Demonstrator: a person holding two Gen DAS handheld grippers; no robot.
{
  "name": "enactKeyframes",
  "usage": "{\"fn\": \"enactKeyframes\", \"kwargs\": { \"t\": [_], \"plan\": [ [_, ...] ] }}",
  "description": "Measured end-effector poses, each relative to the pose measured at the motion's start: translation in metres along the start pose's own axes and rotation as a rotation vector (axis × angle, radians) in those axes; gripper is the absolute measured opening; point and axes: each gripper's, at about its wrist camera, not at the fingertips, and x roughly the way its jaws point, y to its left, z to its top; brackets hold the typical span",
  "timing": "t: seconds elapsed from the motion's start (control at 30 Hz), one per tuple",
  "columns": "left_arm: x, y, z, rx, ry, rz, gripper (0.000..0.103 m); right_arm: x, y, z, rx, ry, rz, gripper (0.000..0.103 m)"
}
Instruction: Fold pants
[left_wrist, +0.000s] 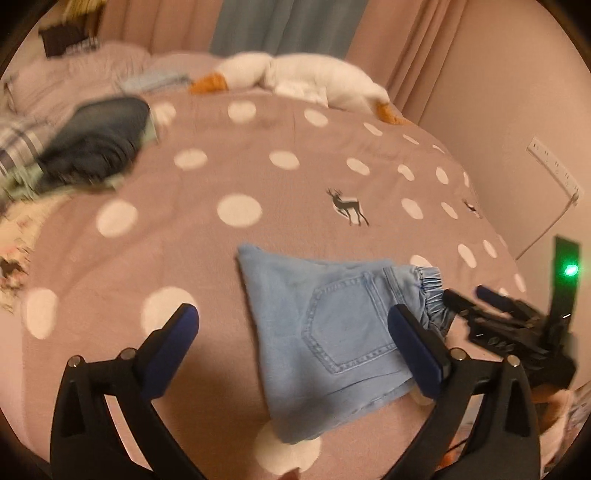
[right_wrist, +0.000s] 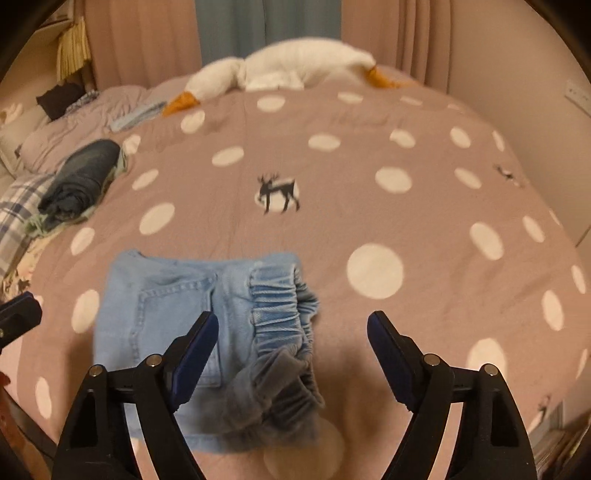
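The light-blue pants (right_wrist: 192, 325) lay folded into a compact bundle on the dotted pink bedspread (left_wrist: 258, 177), elastic waistband bunched at one side. Both grippers hung angled down over them — the left gripper (left_wrist: 295, 332) with jaws spread wide and empty, the right gripper (right_wrist: 291, 343) likewise apart, gripping nothing. Farther off lay a dark folded garment (right_wrist: 81, 177) and a white plush goose (right_wrist: 280, 70).
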Motion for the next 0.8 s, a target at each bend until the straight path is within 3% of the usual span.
{"fn": "enactKeyframes", "kwargs": {
  "t": [0.07,0.17,0.27,0.8],
  "plan": [
    [-0.01,-0.004,-0.001,0.02,-0.01,0.015,0.102,-0.014,-0.001,0.001,0.005,-0.028,0.004,0.083],
    [-0.024,-0.006,-0.005,0.018,0.0,-0.039,0.102,-0.029,0.001,0.0,0.015,-0.062,0.005,0.083],
    [-0.033,-0.008,-0.009,0.012,-0.001,-0.045,0.102,-0.037,0.007,-0.001,0.018,-0.082,0.0,0.083],
    [-0.032,-0.003,-0.031,-0.024,0.064,0.041,0.102,-0.042,0.019,-0.014,0.018,-0.078,0.012,0.083]
  ]
}}
